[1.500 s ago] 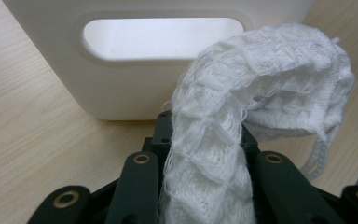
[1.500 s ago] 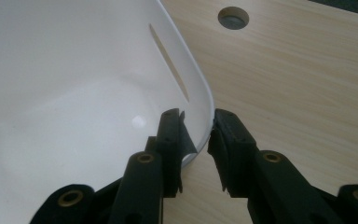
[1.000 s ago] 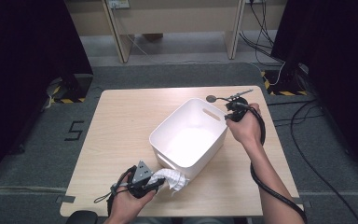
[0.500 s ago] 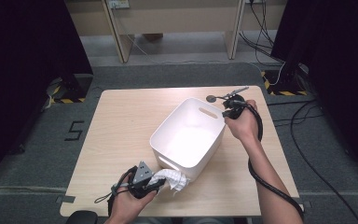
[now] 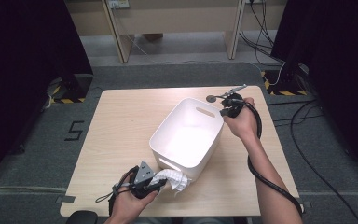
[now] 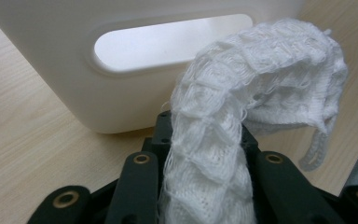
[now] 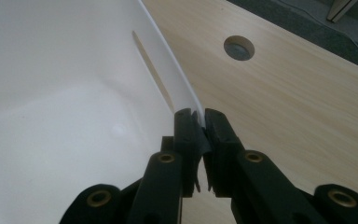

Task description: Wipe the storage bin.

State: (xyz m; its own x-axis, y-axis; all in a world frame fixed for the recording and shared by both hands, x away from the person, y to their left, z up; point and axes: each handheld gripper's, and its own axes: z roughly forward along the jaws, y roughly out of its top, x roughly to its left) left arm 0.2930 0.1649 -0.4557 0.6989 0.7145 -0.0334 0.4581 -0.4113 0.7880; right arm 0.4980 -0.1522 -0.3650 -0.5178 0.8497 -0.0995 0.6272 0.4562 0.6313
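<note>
A white plastic bin [image 5: 186, 140] stands slantwise on the wooden table [image 5: 121, 126], and nothing lies in it. At the bin's near end my left gripper [image 5: 161, 180] is shut on a white knitted cloth [image 5: 173, 178]. In the left gripper view the cloth [image 6: 242, 107] rises from between the jaws and droops to the right, just in front of the bin's handle slot [image 6: 168, 42]. My right gripper [image 5: 224, 112] is at the bin's far right corner. In the right gripper view it [image 7: 201, 123] is clamped on the thin rim [image 7: 168, 60], one jaw inside the bin and one outside.
A round cable hole [image 5: 211, 98] is set in the table just beyond the bin's far end, also seen as the hole [image 7: 238, 47]. Cables trail from both grippers. The table's left half is bare wood. Desk legs and floor cables lie beyond the far edge.
The right gripper has edged slightly left at the bin's rim. The left gripper, the cloth and the bin have stayed where they were.
</note>
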